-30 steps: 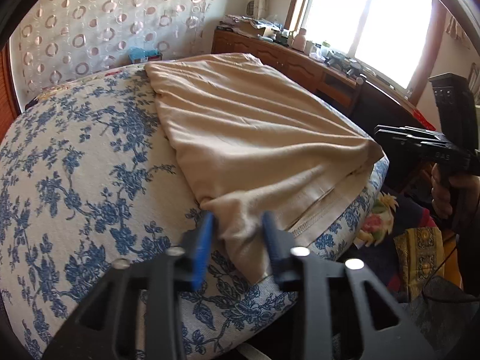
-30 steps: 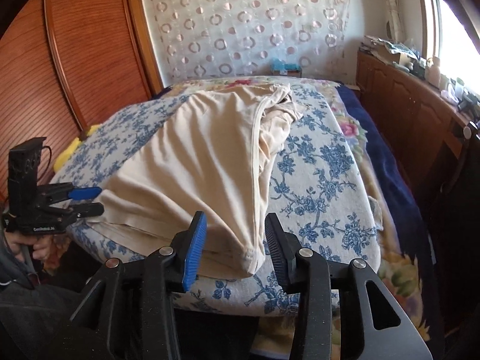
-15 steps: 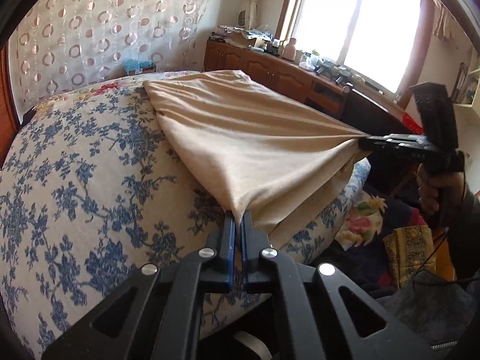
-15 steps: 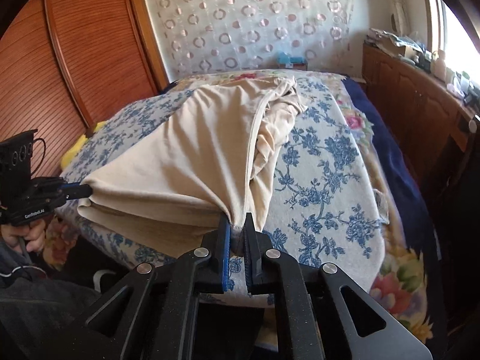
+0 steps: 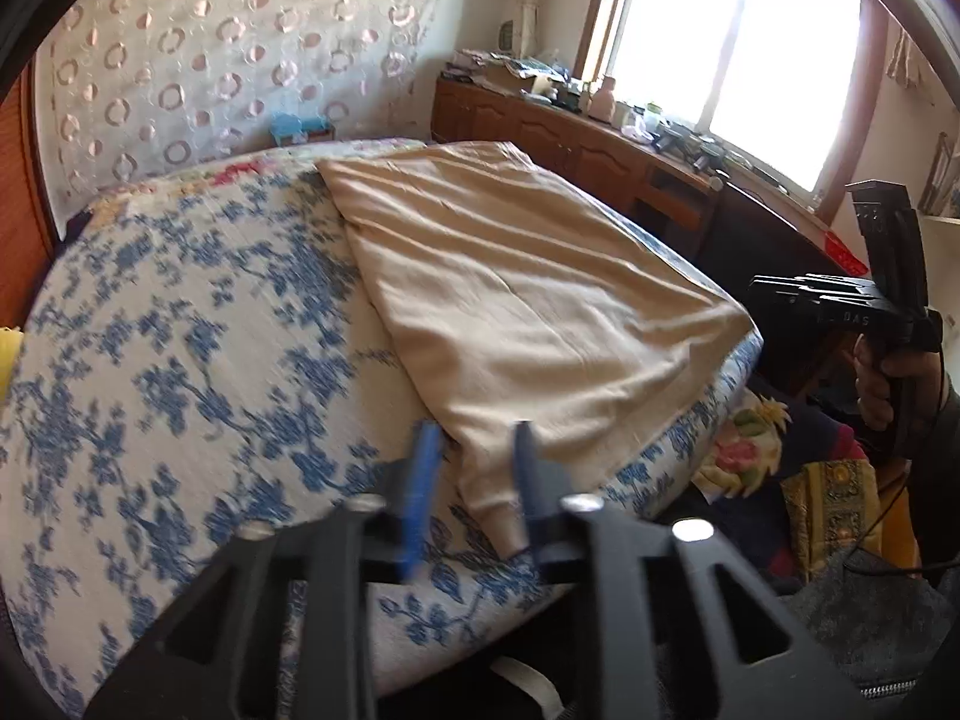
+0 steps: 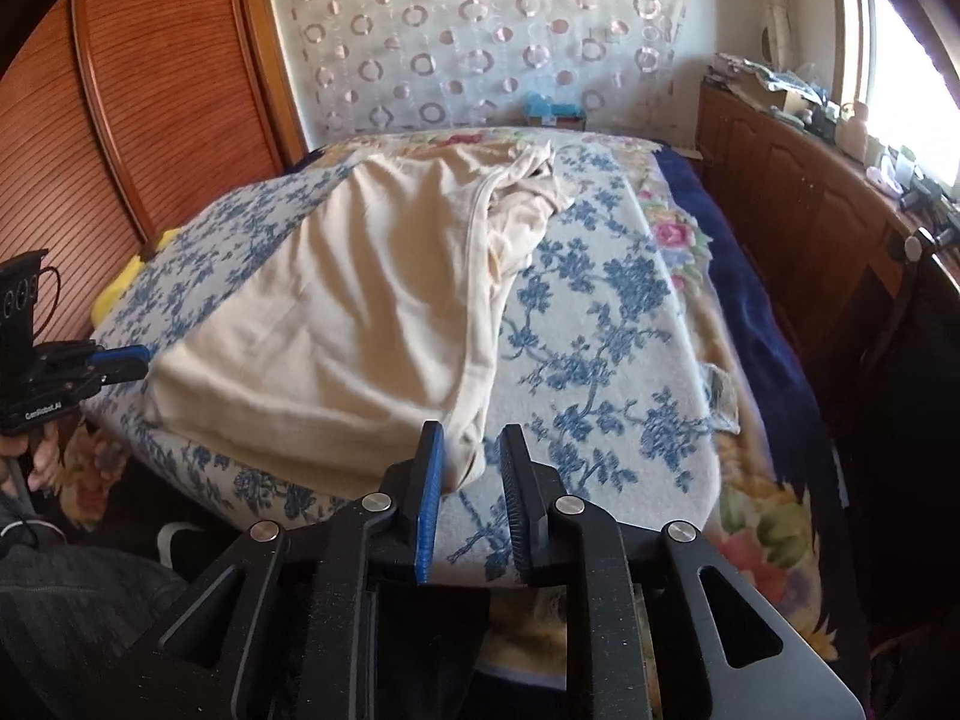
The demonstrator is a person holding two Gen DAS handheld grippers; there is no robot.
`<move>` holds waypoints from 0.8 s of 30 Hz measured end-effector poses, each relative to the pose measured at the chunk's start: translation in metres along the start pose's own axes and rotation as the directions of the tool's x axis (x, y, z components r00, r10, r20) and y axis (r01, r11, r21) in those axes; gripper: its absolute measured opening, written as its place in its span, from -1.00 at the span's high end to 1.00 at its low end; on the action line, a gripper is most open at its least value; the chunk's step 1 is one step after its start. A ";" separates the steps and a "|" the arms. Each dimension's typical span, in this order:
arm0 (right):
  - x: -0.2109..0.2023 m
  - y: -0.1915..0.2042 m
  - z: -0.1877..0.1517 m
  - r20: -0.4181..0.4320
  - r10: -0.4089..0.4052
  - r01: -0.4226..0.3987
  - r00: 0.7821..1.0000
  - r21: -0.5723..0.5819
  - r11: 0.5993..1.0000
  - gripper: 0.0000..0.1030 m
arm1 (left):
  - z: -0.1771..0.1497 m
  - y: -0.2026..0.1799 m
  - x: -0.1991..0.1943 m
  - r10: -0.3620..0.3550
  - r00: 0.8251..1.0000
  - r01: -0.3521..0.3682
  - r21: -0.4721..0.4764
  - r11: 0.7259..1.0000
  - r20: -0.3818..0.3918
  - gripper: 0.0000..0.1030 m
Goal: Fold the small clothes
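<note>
We note both jaws parted, empty: left gripper (image 5: 474,456) and right gripper (image 6: 471,456) each straddle a beige garment (image 6: 336,324) corner on the floral bed (image 5: 180,360); wooden cabinet (image 6: 798,198) beyond.

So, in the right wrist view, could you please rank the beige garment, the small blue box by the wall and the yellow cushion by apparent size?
1. Beige garment, by far.
2. Small blue box and yellow cushion: similar; the box is farther off, so unsure.

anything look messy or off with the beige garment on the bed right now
Yes: the beige knit garment lies mostly flat on the blue floral bedspread, but its far right part is bunched in wrinkled folds rather than smoothed out.
</note>
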State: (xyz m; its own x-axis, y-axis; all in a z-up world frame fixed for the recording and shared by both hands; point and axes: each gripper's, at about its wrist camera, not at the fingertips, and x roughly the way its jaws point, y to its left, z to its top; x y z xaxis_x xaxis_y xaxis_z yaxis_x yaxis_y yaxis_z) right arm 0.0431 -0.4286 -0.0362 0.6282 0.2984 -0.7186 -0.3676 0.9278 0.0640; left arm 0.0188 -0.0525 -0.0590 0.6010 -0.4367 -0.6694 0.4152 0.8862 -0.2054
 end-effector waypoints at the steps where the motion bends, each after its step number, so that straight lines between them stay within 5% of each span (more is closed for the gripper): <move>1: -0.001 -0.002 0.004 0.011 -0.005 0.005 1.000 0.003 1.000 0.63 | 0.002 0.001 -0.001 0.001 1.000 -0.001 -0.001 1.000 0.005 0.26; 3: 0.000 -0.004 0.012 0.027 -0.019 0.019 0.999 0.006 1.000 0.58 | 0.005 0.003 -0.002 0.008 1.000 -0.008 -0.001 1.000 0.013 0.18; 6: 0.006 -0.005 0.029 0.063 -0.025 0.026 0.998 -0.006 1.000 0.25 | 0.009 0.004 -0.002 0.014 1.000 -0.014 0.001 1.000 0.019 0.04; 13: 0.052 -0.008 0.081 0.095 0.001 0.005 0.995 -0.059 0.998 0.23 | 0.019 0.014 0.009 0.035 0.999 -0.034 -0.027 0.999 0.019 -0.05; 24: 0.137 -0.041 0.150 0.046 0.015 -0.018 0.999 0.068 0.997 0.23 | 0.026 0.027 0.017 0.059 0.998 -0.057 -0.057 0.997 0.023 -0.06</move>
State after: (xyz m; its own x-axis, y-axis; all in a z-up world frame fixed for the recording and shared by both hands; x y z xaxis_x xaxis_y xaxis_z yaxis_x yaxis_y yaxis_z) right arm 0.2475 -0.3918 -0.0333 0.6538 0.3220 -0.6847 -0.3309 0.9355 0.1240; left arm 0.0583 -0.0399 -0.0577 0.6400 -0.3875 -0.6636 0.3403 0.9172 -0.2073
